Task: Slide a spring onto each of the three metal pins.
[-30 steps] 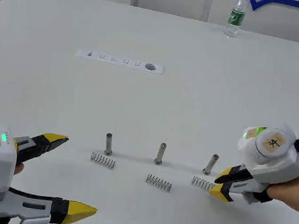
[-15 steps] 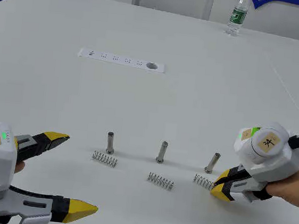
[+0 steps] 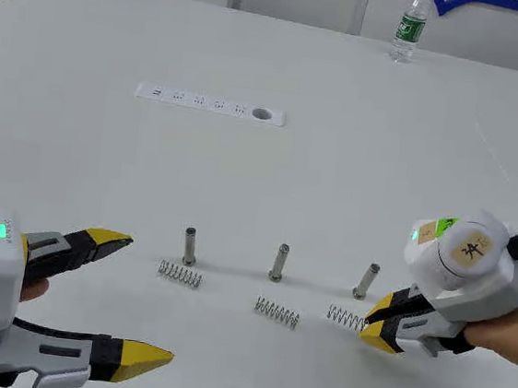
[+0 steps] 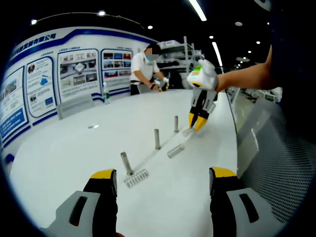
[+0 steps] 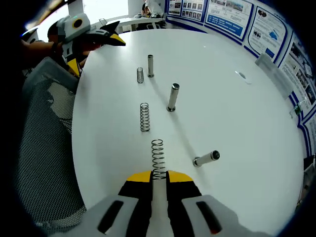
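Closing within the last second, the right gripper (image 5: 158,176) fingers (image 5: 140,177) now pinch the rightmost spring (image 5: 157,157) on the counter (image 3: 334,183) beside its pin (image 5: 206,158) — threading can begin; the left gripper (image 3: 150,296) gapes wide, empty.

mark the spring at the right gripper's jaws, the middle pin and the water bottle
right spring (image 5: 157,157), right gripper view, middle coils
middle pin (image 3: 278,263), head view, middle of the shaft
water bottle (image 3: 407,29), head view, green label
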The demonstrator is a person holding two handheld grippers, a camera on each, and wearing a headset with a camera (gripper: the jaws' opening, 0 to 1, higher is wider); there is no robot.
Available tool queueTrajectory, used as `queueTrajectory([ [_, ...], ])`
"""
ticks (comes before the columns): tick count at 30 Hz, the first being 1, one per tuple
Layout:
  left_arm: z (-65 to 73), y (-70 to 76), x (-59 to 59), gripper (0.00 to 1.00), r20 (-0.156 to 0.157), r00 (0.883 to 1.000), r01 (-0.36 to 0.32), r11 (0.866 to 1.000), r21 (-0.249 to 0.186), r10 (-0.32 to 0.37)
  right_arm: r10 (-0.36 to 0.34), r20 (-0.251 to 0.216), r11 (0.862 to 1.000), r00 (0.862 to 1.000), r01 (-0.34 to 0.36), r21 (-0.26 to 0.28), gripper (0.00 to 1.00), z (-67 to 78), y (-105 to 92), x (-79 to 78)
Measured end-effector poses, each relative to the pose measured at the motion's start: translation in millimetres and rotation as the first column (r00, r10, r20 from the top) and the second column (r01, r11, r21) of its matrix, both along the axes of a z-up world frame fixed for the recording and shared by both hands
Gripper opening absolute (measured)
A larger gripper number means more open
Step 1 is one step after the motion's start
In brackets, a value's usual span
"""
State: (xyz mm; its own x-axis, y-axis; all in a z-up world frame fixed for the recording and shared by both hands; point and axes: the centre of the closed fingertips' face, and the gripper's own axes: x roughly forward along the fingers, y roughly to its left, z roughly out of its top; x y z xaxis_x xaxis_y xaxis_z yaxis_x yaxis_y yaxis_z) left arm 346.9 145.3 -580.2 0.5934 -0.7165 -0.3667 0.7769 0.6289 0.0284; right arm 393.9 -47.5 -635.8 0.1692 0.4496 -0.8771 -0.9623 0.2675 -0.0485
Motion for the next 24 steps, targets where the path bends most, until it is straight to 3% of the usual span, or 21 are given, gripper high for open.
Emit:
queueTrajectory([
  [9,2.8,-27.5,-1.5,0.7,0.002,0.995,0.098,0.995,-0.004,-0.098,0.094,0.001,0.996,0.996,-0.094,0.01,0.12,17.3,26.7,-10.0],
  [24,2.7,-69.6,1.6,0.59,0.001,0.969,0.245,0.969,0.009,-0.245,0.225,0.005,0.974,0.974,-0.225,0.026,0.12,30.7,61.4,-27.6],
])
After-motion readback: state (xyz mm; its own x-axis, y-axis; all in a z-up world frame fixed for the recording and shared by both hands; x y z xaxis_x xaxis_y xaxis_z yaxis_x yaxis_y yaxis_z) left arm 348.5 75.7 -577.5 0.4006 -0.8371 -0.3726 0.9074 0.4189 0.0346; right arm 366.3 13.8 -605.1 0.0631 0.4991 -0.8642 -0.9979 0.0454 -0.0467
